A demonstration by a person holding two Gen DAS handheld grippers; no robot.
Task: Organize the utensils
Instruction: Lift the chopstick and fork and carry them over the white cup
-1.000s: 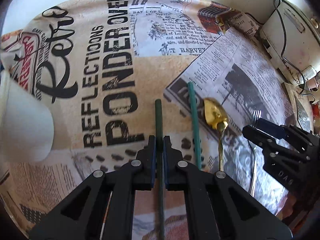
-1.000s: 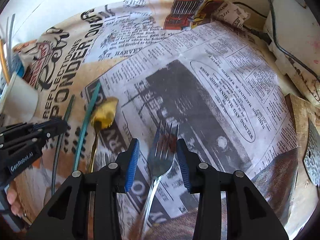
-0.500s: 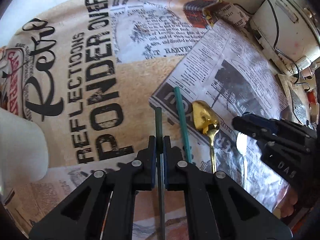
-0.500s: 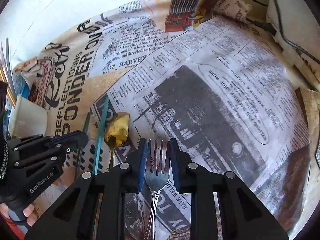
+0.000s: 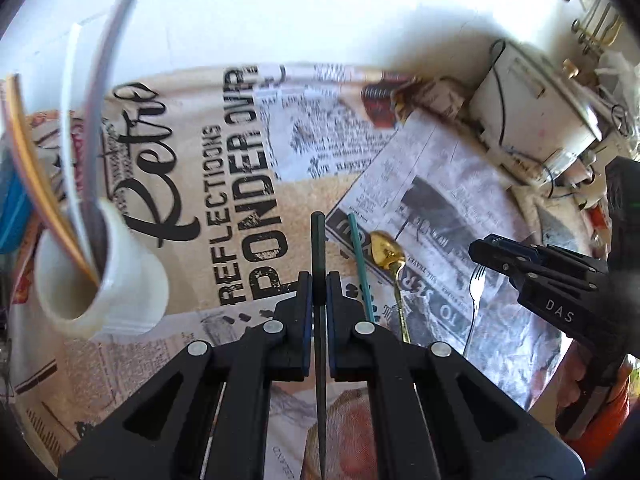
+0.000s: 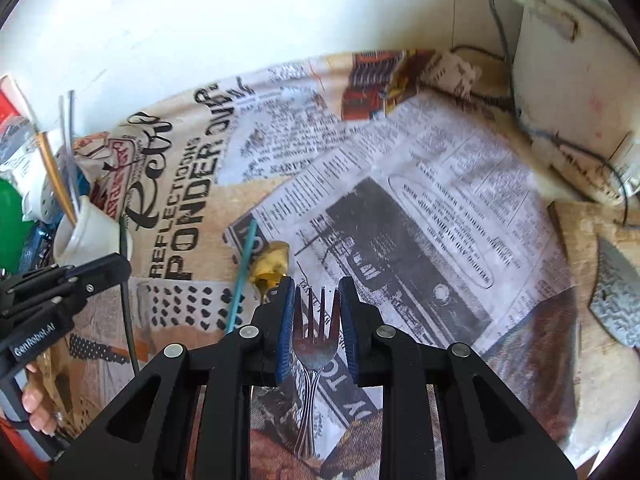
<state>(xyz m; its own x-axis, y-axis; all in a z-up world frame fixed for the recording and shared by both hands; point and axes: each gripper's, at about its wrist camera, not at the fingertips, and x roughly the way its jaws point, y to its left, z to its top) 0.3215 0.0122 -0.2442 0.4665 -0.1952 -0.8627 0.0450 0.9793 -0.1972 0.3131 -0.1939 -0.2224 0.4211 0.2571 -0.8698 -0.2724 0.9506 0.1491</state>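
Nearest, the left tongs [image 5: 319, 294] clamp a dark green chopstick [image 5: 318, 248], and the right tongs [image 6: 317, 322] pinch a steel fork [image 6: 315, 344] at its head, both raised off the desk [image 6: 420, 208], presumably for carrying. Beyond lie a teal chopstick [image 6: 243, 272] and gold spoon [image 6: 272, 266]; farther left, a white cup [image 5: 116, 280] holds upright utensils, likely the destination.

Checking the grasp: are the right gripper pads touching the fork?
Touching. The right wrist view shows the right gripper with both blue pads pressed against the sides of the fork head, no gap either side.
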